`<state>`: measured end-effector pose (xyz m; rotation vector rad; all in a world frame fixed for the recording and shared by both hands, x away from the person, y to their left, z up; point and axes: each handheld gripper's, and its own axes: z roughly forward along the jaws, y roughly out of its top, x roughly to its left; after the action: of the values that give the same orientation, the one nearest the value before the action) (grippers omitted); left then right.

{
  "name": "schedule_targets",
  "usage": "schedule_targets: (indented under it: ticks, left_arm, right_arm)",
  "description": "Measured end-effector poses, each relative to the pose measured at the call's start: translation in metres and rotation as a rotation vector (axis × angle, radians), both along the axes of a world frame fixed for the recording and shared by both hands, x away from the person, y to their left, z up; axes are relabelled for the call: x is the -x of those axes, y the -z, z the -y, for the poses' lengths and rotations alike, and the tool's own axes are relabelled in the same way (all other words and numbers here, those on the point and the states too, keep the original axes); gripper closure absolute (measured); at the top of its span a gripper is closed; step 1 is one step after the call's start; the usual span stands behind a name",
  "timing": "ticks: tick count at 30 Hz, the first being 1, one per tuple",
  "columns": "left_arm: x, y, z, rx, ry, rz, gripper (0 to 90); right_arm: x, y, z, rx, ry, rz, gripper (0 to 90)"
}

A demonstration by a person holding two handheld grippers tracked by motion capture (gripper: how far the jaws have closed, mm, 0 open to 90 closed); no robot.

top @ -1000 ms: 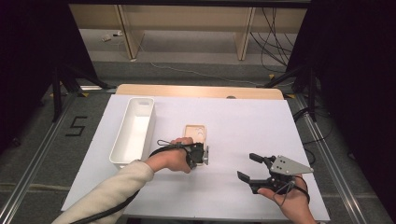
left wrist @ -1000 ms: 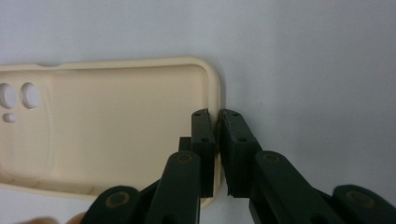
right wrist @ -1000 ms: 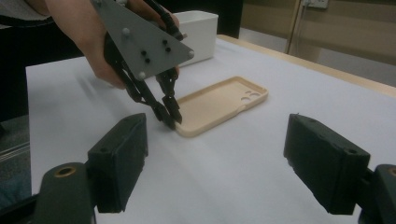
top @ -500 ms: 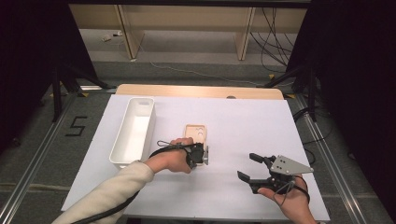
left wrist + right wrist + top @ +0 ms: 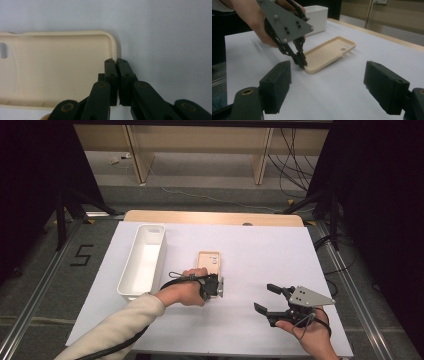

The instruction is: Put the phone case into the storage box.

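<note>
Looking down from the high view, a phone case lies open side up on the white table, near the middle. The left gripper sits at the case's 6 o'clock end, on the edge nearest the person. A hand in a pale sleeve holds it. A long white bin stands at 9 o'clock from the case, near but not touching. The right gripper rests at about 4 o'clock from the case, well apart from it. Its jaws stand wide apart with nothing between them.

Going to the left gripper view, the case lies at 10 o'clock, with its rounded corner at 12. The left gripper has its jaws pressed together on the thin rim of the case at that corner. One jaw is inside the case and one is outside.

Going to the right gripper view, the right gripper has its two black jaws far apart, at 8 and 4 o'clock, with bare table between them. Past them, at 12 o'clock, the case lies flat. The left gripper points down and bites the case's near corner. The bin stands behind, at 12 o'clock.
</note>
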<state>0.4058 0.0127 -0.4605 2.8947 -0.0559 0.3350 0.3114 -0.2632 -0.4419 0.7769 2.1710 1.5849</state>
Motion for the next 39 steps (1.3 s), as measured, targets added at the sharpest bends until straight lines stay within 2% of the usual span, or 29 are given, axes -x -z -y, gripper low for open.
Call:
schedule_targets:
  ticks: [1,3,12,14,17,18,21,22,23,24,25,26,27,29,30,31,32,33,34,35,36,37,39]
  left_arm:
    - [0.0,0.0,0.0,-0.003,0.003,-0.001,87.4]
    - [0.0,0.0,0.001,-0.004,0.006,0.004,87.4]
    - [0.002,-0.002,0.002,0.016,0.001,0.027,87.8]
    - [0.002,-0.004,0.003,0.004,0.012,0.034,87.7]
    - [0.004,-0.008,0.003,0.012,0.017,0.054,87.7]
    - [0.005,-0.01,0.003,0.017,0.013,0.062,87.8]
    - [0.007,-0.014,0.004,0.034,0.01,0.083,87.8]
    - [0.008,-0.015,0.004,0.047,0.005,0.09,87.8]
    - [0.009,-0.017,0.004,0.04,0.007,0.091,87.8]
    - [0.01,-0.017,0.004,0.038,0.012,0.09,87.8]
    - [0.011,-0.018,0.004,0.047,0.009,0.092,87.8]
    - [0.012,-0.019,0.005,0.04,0.016,0.095,87.8]
    - [0.014,-0.019,0.005,0.051,0.017,0.106,87.8]
    - [0.018,-0.021,0.006,0.057,0.019,0.118,87.8]
    - [0.019,-0.022,0.006,0.066,0.015,0.122,87.8]
    - [0.021,-0.023,0.006,0.06,0.016,0.129,87.8]
    - [0.022,-0.024,0.007,0.064,0.021,0.137,87.9]
    - [0.025,-0.025,0.007,0.073,0.021,0.137,87.8]
    - [0.026,-0.026,0.008,0.071,0.027,0.139,87.9]
    - [0.027,-0.026,0.008,0.077,0.03,0.146,87.9]
    - [0.029,-0.028,0.009,0.071,0.039,0.149,87.9]
    - [0.031,-0.028,0.01,0.082,0.036,0.15,87.9]
    - [0.033,-0.03,0.011,0.082,0.046,0.159,87.9]
  right_arm:
    - [-0.001,0.0,0.001,0.018,0.004,0.025,23.5]
    - [-0.002,0.0,0.0,0.001,0.002,0.034,23.5]
    - [-0.002,0.0,0.0,-0.004,0.003,0.042,23.5]
    - [-0.003,0.0,0.0,-0.005,0.006,0.043,23.5]
    - [-0.001,-0.001,0.001,0.01,0.019,0.012,23.6]
    - [-0.003,-0.002,0.002,0.02,0.014,0.022,23.6]
    - [-0.005,-0.001,0.001,0.008,0.026,0.037,23.9]
    - [-0.006,-0.001,0.0,-0.009,0.017,0.033,24.0]
    - [-0.007,-0.002,0.001,-0.009,0.021,0.029,24.0]
    - [-0.006,-0.002,0.0,-0.014,0.024,0.001,24.1]
    - [-0.009,-0.002,0.001,-0.015,0.031,0.038,24.1]
    - [-0.009,-0.003,0.001,-0.003,0.031,-0.001,24.2]
    - [-0.011,-0.002,0.0,-0.02,0.038,0.014,24.3]
    - [-0.014,-0.002,0.0,-0.017,0.037,0.013,24.5]
    - [-0.013,-0.003,-0.001,-0.009,0.045,-0.02,24.7]
    - [-0.016,-0.001,-0.002,-0.03,0.042,-0.006,24.9]
    - [-0.018,-0.003,-0.001,-0.009,0.051,0.003,24.9]
    - [-0.02,-0.002,-0.002,-0.019,0.048,0.011,25.0]
    - [-0.021,-0.003,-0.003,-0.016,0.056,-0.024,25.2]
    - [-0.024,-0.003,-0.005,-0.032,0.051,-0.011,25.3]
    - [-0.026,-0.004,-0.004,-0.015,0.06,-0.015,25.4]
    - [-0.029,-0.005,-0.007,-0.037,0.059,-0.015,25.6]
    - [-0.035,-0.006,-0.009,-0.035,0.066,-0.009,25.9]
